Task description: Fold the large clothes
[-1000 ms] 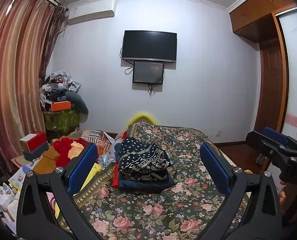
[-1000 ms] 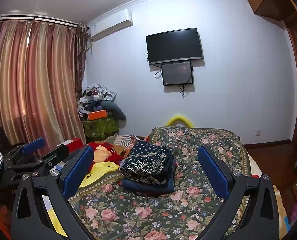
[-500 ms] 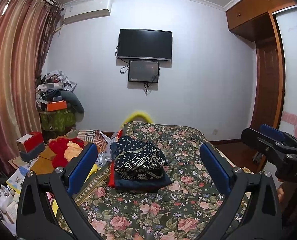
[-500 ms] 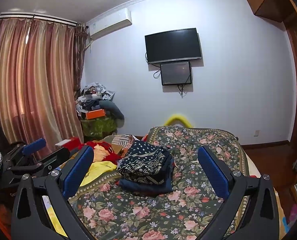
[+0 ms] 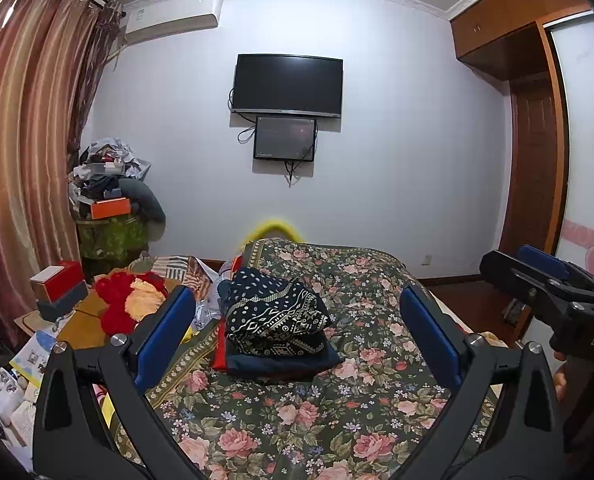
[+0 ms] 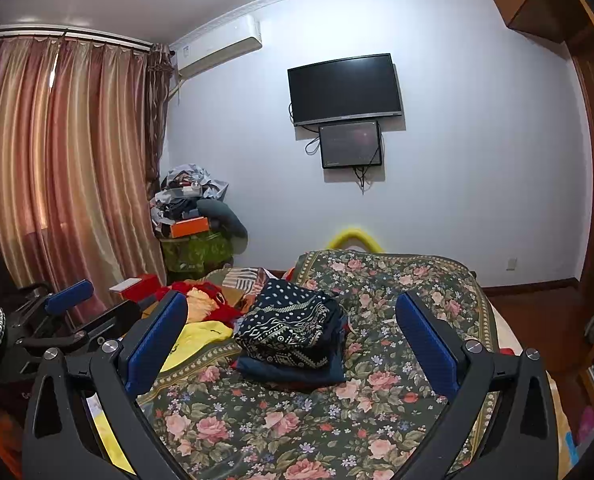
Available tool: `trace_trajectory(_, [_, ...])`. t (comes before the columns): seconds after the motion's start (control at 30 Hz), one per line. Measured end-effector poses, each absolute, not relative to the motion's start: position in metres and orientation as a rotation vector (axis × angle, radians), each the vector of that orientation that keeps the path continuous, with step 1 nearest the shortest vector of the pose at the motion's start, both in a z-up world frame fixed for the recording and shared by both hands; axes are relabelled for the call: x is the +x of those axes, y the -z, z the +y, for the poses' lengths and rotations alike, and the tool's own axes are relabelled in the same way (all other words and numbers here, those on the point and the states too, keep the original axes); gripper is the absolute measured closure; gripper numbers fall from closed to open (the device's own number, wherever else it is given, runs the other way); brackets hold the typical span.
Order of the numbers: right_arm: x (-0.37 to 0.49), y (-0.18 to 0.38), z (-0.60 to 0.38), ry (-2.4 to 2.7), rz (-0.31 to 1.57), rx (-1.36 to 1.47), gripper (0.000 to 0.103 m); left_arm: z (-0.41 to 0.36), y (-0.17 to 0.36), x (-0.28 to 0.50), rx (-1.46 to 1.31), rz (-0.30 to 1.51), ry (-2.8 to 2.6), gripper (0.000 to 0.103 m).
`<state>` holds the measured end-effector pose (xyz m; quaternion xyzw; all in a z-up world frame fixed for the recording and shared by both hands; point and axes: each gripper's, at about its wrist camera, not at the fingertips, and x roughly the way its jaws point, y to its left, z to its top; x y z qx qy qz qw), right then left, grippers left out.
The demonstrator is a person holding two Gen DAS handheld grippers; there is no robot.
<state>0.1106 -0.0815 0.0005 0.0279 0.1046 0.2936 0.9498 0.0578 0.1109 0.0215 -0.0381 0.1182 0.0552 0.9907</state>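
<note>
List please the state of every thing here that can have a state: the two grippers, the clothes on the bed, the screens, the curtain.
Left gripper: open, empty, held above the bed.
Right gripper: open, empty.
Patterned dark cloth: folded, on top of the stack.
Navy cloth: folded, bottom of the stack.
Floral bedspread: spread flat.
Yellow garment: unfolded, beside the stack.
Television: off.
Small screen: dark, faint glow.
Curtain: drawn shut.

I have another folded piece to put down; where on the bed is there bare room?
The floral bedspread lies bare in front of and to the right of the folded stack. Left of the stack is crowded: a yellow garment, red plush and boxes.
</note>
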Motion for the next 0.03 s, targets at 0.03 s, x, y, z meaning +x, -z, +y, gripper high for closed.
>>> trace_trajectory(0.03, [0.1106, -0.0005, -0.0816, -0.598, 0.213, 0.057, 0.000, 0.1109, -0.0211, 0.0582, -0.075, 0.240, -0.110, 0.000])
